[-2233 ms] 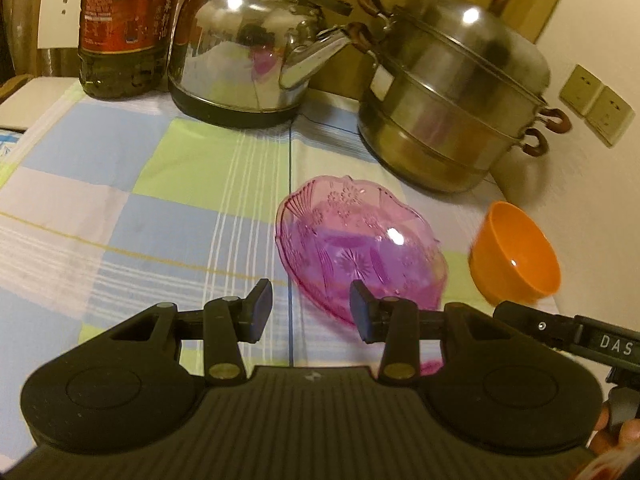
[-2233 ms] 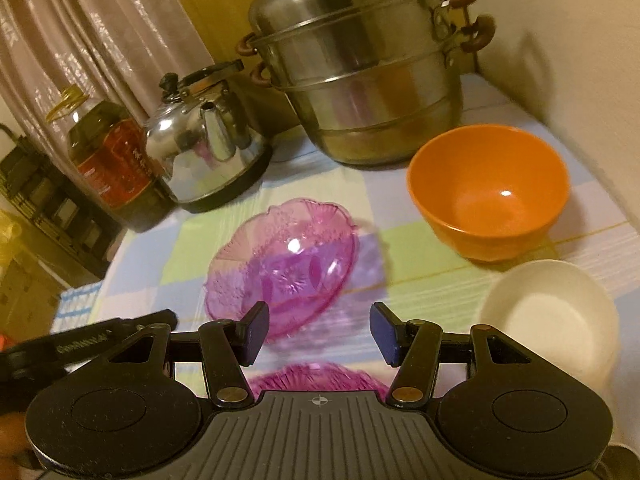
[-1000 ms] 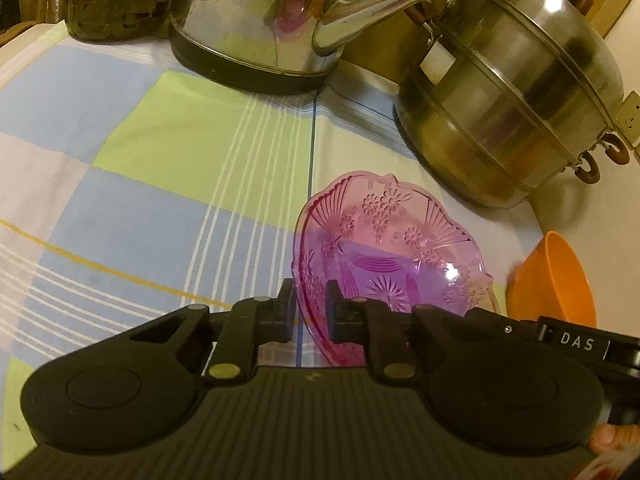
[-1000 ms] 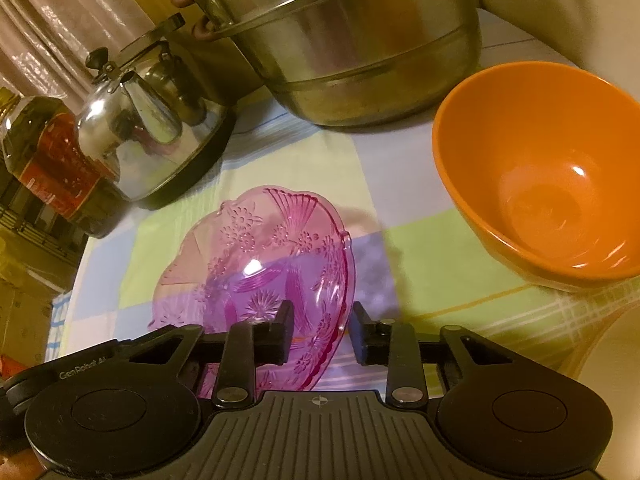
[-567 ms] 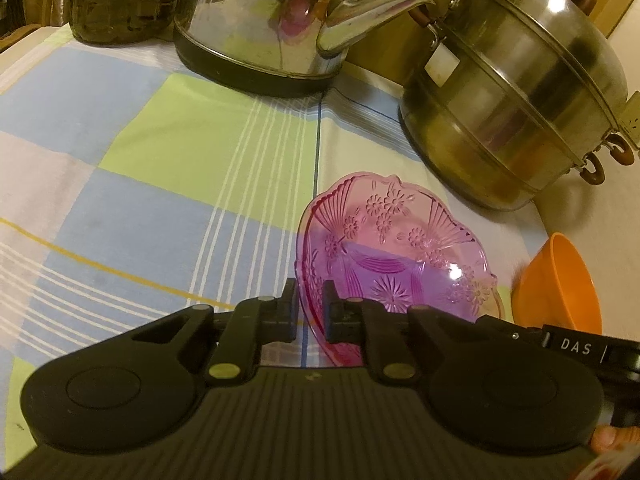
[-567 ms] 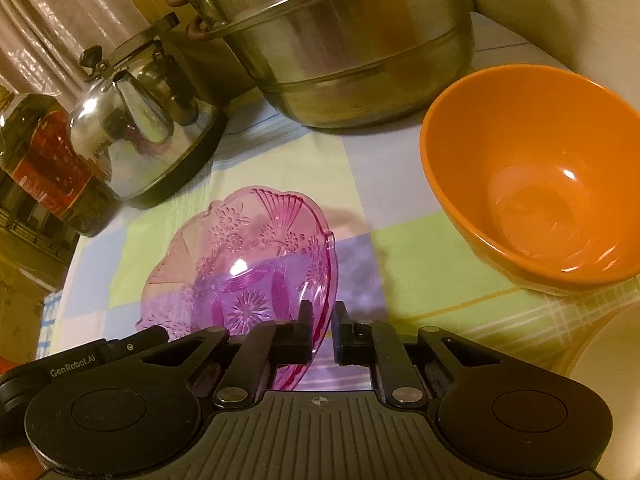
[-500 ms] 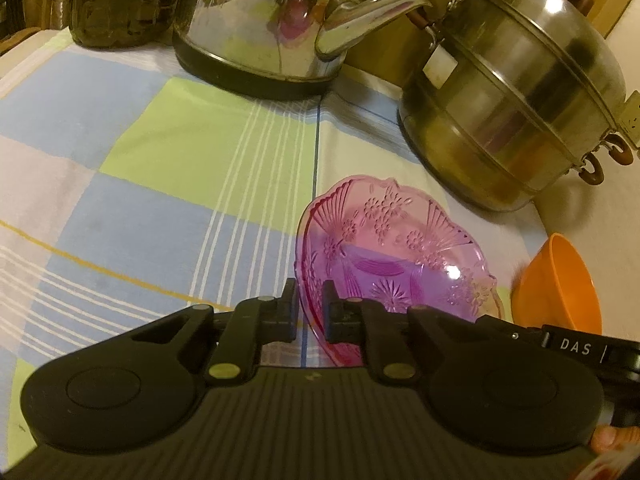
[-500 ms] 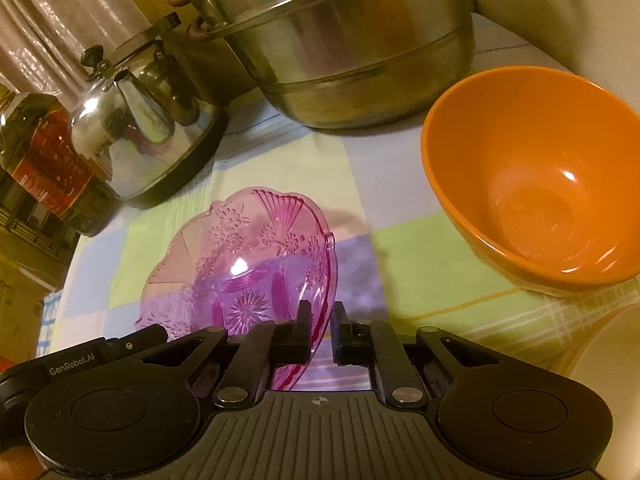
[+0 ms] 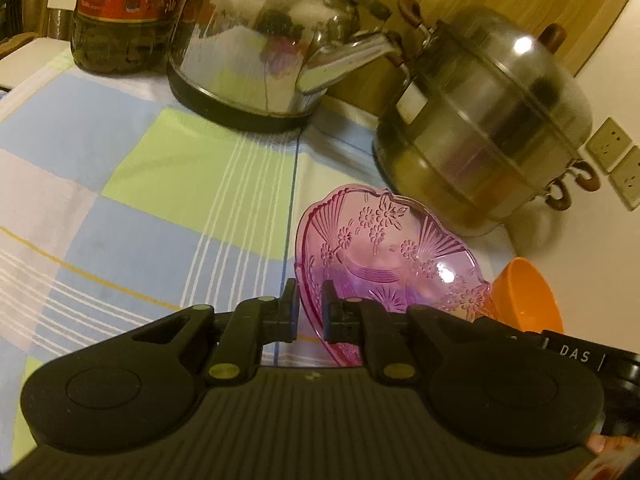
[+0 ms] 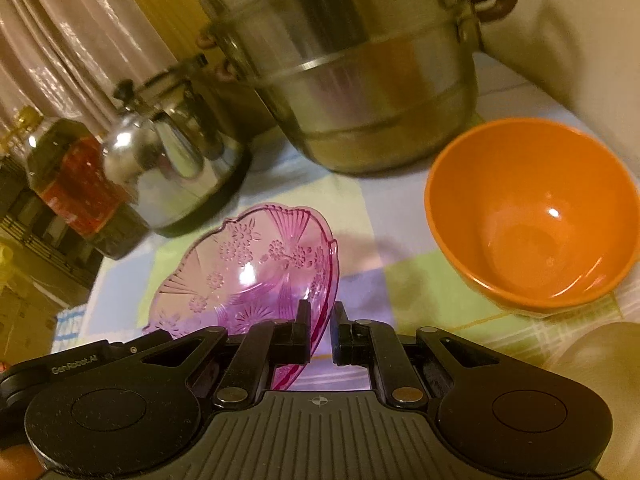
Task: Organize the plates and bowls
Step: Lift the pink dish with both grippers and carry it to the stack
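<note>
Each hand-held gripper is showing a matte black ribbed housing with two round side caps, brass-coloured pivot screws and flat black fingers: the left hand-held gripper [image 9: 308,308] and the right hand-held gripper [image 10: 320,328]. White lettering is showing on the handles, "DAS" and "GenRobot.AI".

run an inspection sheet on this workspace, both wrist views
surface: checked tablecloth, blue, green and white
job's things: pink glass plate held tilted by both grippers; orange bowl upright, empty; pale bowl at the right edge
clutter: kettle, steamer pot, oil bottle
grippers: left gripper shut on the plate's rim; right gripper likewise
cables: nothing seen
surroundings: wall sockets, curtain
</note>
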{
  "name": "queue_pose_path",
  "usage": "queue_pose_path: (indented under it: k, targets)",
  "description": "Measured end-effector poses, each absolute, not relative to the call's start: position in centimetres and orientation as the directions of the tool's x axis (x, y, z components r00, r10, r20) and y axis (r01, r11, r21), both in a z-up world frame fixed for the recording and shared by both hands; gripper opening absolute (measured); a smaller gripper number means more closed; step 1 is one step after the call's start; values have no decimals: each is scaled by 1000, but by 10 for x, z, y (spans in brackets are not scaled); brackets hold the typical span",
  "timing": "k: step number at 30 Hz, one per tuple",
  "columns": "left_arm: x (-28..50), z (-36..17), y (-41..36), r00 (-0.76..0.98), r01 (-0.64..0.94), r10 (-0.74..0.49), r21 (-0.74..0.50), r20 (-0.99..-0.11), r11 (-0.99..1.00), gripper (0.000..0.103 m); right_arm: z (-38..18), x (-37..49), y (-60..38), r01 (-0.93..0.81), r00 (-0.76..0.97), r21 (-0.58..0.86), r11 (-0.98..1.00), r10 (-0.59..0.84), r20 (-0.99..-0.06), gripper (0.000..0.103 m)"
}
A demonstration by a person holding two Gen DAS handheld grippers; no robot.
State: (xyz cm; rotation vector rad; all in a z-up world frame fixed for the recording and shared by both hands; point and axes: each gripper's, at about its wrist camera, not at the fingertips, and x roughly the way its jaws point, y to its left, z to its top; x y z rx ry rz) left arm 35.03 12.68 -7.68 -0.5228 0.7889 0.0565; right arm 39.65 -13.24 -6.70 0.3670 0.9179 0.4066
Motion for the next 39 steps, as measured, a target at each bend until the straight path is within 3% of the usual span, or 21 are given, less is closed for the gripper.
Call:
queue_pose_path:
  k: [15,39]
  targets:
    - [275,-24,111,758,-173,-194,-480,-622,860,9,-10,314,-164,-221,607,496,839,517,-603,9]
    - [81,-18,45,726,-115,-196,-397,-659,911,9,-6,118,-234,-167,575,501,850,496,-651,9]
